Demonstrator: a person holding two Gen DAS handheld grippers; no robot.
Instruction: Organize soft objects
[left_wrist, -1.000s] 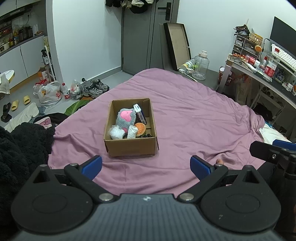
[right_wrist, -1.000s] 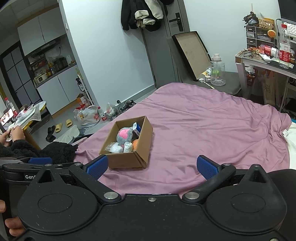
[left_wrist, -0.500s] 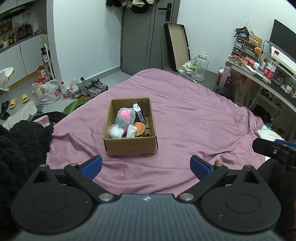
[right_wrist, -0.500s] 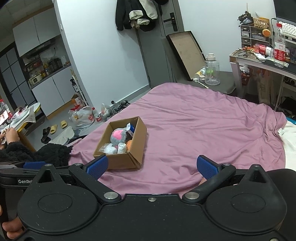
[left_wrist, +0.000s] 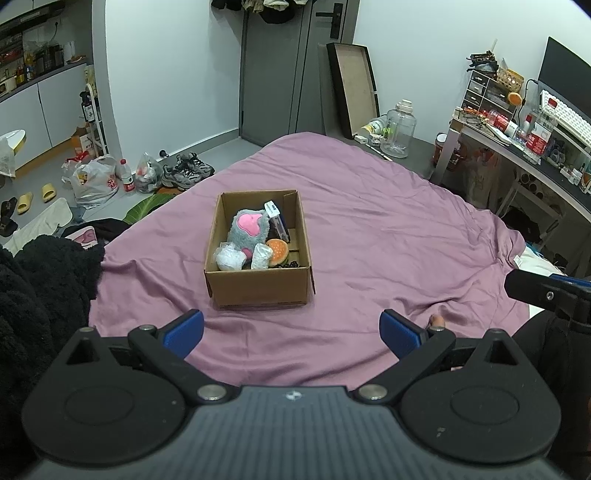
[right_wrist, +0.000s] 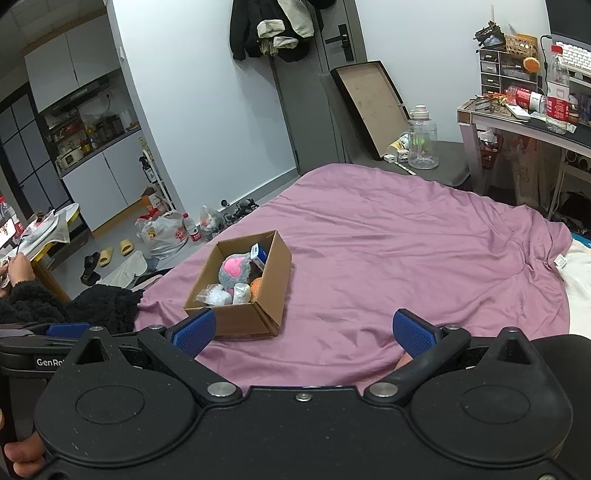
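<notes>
On the purple bedspread (left_wrist: 369, 221) sits a cardboard box (left_wrist: 258, 284); left claw (left_wrist: 291, 330) and right claw (right_wrist: 303, 330) gape wide, seemingly empty.

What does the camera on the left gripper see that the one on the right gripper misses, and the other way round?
Only the left wrist view shows the pair of grey sneakers on the floor, the dark monitor on the desk, and dark beads in the box's near right corner.

Only the right wrist view shows the coats hanging on the door in full and another person's hand at far left.

Both show the cardboard box on the purple sheet, holding the grey plush paw, and each its own open gripper: left gripper, right gripper.
</notes>
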